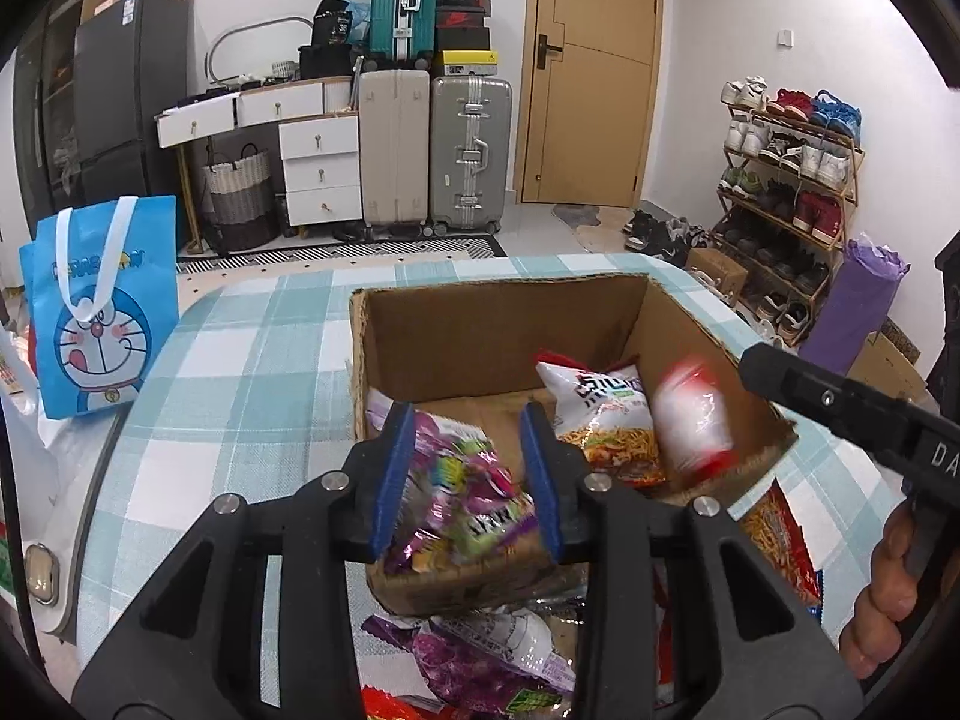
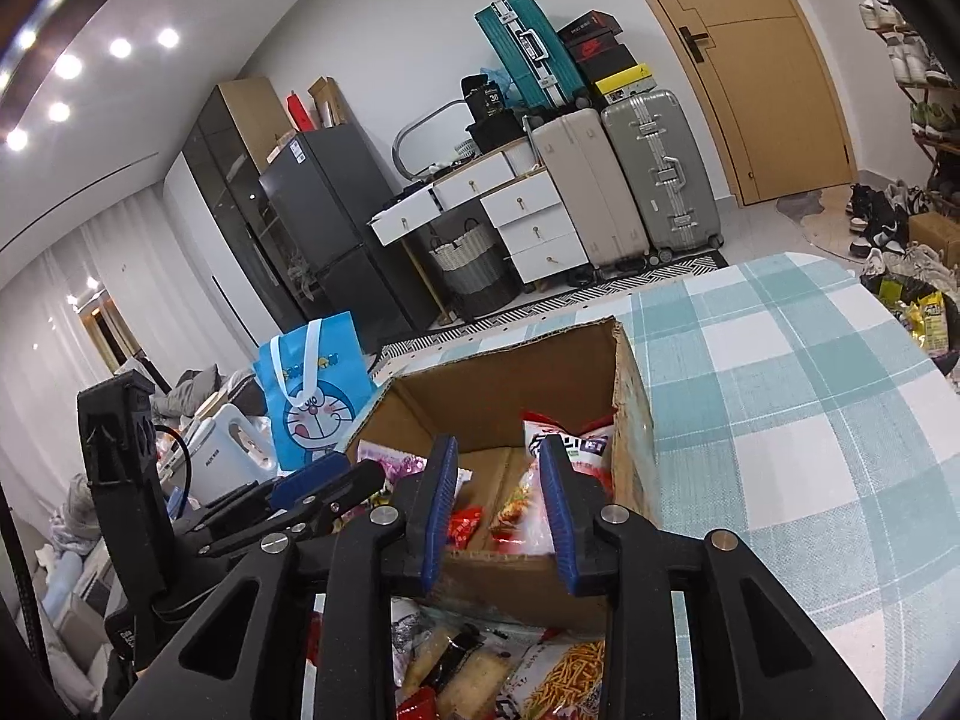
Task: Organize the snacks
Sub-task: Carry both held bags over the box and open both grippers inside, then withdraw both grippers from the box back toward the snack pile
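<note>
Closest to you, on the near side of the cardboard box (image 1: 480, 330) (image 2: 498, 384), loose snack packets (image 1: 492, 648) (image 2: 480, 666) lie heaped on the teal-checked tablecloth (image 1: 240, 372) (image 2: 780, 390), purple wrappers to the left and orange stick snacks to the right. Your right hand (image 1: 888, 600) shows at the edge of the left wrist view, right of the box.

Your left gripper (image 1: 467, 420) (image 2: 324, 480) hangs over the box's near-left corner with its blue pads apart. A purple snack packet (image 1: 462, 492) sits blurred between them, and they look to have let go rather than pinching it. Your right gripper (image 2: 498, 447) (image 1: 780, 378) reaches over the box's near wall, pads released and nothing between them.

Inside the box, a white noodle-snack packet (image 1: 600, 420) (image 2: 564, 450) leans toward the right wall. Beside it a red-and-white packet (image 1: 690, 420) is blurred, so you cannot tell whether it touches the floor of the box.

Left of the box stands a blue Doraemon bag (image 1: 102, 312) (image 2: 312, 384), with a white kettle (image 2: 225, 450) just beside it.

Well beyond the box, against the far wall, stand a grey suitcase (image 1: 471, 150) (image 2: 660, 174), a wooden door (image 1: 591, 72) (image 2: 762, 60) and, to the right, a shoe rack (image 1: 792, 180).
</note>
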`<state>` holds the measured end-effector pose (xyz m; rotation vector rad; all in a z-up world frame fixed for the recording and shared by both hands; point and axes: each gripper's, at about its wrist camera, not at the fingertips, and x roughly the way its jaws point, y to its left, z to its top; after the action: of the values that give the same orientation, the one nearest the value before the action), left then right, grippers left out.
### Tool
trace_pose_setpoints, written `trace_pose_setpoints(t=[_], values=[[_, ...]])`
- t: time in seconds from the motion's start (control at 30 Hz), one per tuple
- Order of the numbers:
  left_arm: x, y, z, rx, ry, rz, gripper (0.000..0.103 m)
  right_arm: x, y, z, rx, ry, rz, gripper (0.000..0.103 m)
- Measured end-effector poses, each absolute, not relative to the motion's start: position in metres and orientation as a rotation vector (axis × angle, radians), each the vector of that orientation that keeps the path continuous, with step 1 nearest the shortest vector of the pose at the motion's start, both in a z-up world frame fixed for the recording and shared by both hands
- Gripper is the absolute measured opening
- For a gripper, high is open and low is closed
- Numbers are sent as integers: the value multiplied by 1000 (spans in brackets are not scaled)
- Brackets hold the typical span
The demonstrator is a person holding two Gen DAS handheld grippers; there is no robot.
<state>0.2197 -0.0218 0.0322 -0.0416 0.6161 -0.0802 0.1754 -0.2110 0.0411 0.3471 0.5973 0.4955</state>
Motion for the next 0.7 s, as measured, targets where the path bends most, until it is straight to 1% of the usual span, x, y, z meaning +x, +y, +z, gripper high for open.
trace_pose_setpoints(t=[0.03,0.07,0.1,0.13,0.17,0.2,0.23,0.27,0.3,0.37,0.43,0.47,0.53,0.7], values=[[219,-21,31,-38,616,-80,37,175,-212,41,343,597,495,34],[219,-19,31,-35,615,-77,44,172,-213,42,333,599,492,41],[217,-18,31,-34,614,-76,52,171,-214,42,327,598,488,45],[214,-16,31,-40,608,-81,55,169,-216,41,324,596,489,52],[210,-15,32,-44,606,-87,62,165,-217,42,320,596,495,58],[207,-13,33,-44,610,-93,74,164,-218,41,316,601,495,63],[204,-12,33,-39,612,-92,79,162,-219,41,312,605,492,76],[199,-11,34,-35,607,-93,82,158,-221,41,306,606,489,86],[192,-9,35,-26,598,-91,82,155,-222,41,299,603,486,89],[184,-7,35,-17,603,-86,84,150,-224,41,283,607,471,100],[174,-4,34,-14,616,-80,86,146,-225,39,271,612,433,102],[168,-3,33,-13,618,-83,90,142,-227,38,267,613,408,102],[157,0,31,-12,618,-79,103,138,-228,35,258,623,405,102],[131,9,30,-45,620,-78,102,126,-225,30,210,654,415,102]])
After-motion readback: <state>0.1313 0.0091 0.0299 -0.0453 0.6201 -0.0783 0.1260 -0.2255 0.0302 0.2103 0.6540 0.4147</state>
